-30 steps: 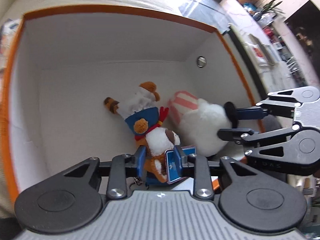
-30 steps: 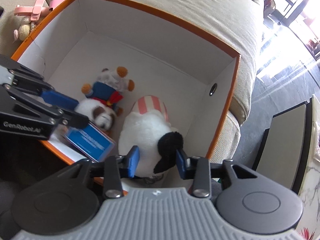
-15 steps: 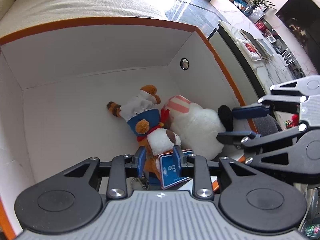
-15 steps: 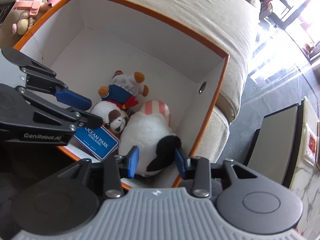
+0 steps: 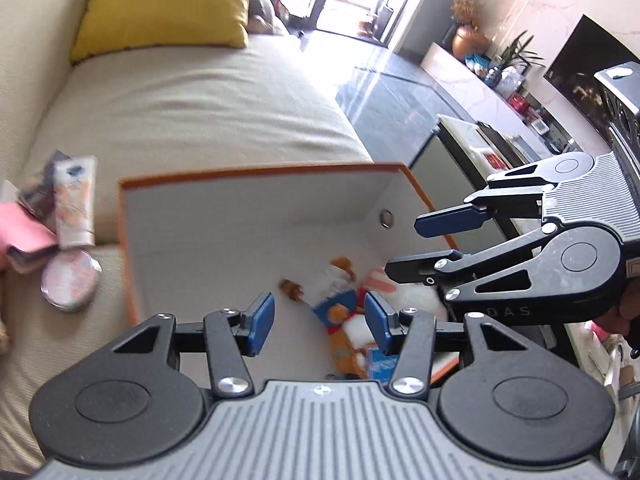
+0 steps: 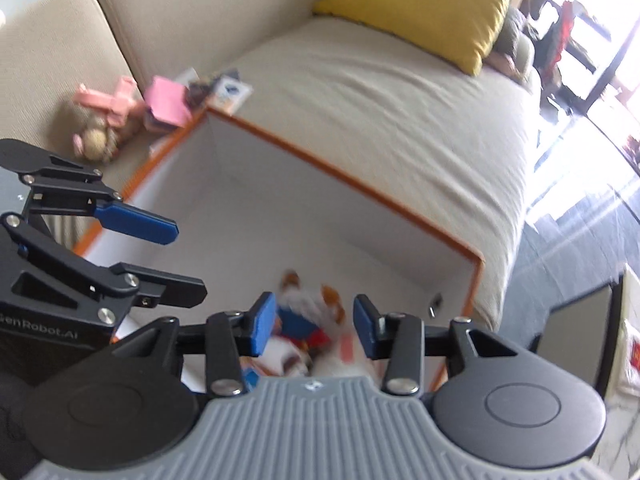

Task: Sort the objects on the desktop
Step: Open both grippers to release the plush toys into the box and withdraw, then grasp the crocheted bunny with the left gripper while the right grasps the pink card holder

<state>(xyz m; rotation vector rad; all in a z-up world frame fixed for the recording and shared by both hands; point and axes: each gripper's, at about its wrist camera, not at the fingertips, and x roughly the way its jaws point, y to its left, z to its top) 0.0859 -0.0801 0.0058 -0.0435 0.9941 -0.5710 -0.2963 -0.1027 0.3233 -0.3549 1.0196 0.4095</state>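
An orange-rimmed white box (image 5: pixel 256 172) (image 6: pixel 340 168) sits on the beige sofa. Inside it lie a brown-and-white plush dog in blue clothes (image 5: pixel 340 312) (image 6: pixel 308 320) with a blue tag (image 5: pixel 380 362), and a white plush with a pink striped part (image 5: pixel 416 296) (image 6: pixel 348 356). My left gripper (image 5: pixel 316 322) is open and empty above the box's near side. My right gripper (image 6: pixel 316 328) is open and empty, raised above the box. Each gripper also shows in the other's view, the right one (image 5: pixel 432 244) and the left one (image 6: pixel 168 260).
On the sofa left of the box lie a cream tube (image 5: pixel 74 200), a round tin (image 5: pixel 70 280), a pink item (image 5: pixel 20 236) (image 6: pixel 166 106) and a pink plush toy (image 6: pixel 104 120). A yellow cushion (image 5: pixel 160 4) (image 6: pixel 420 8) is at the sofa's back. A low cabinet (image 5: pixel 460 152) stands right.
Both grippers have opened and lifted up out of the box. The left let go of the plush dog's tag and the right let go of the white plush; both toys now lie in the box.
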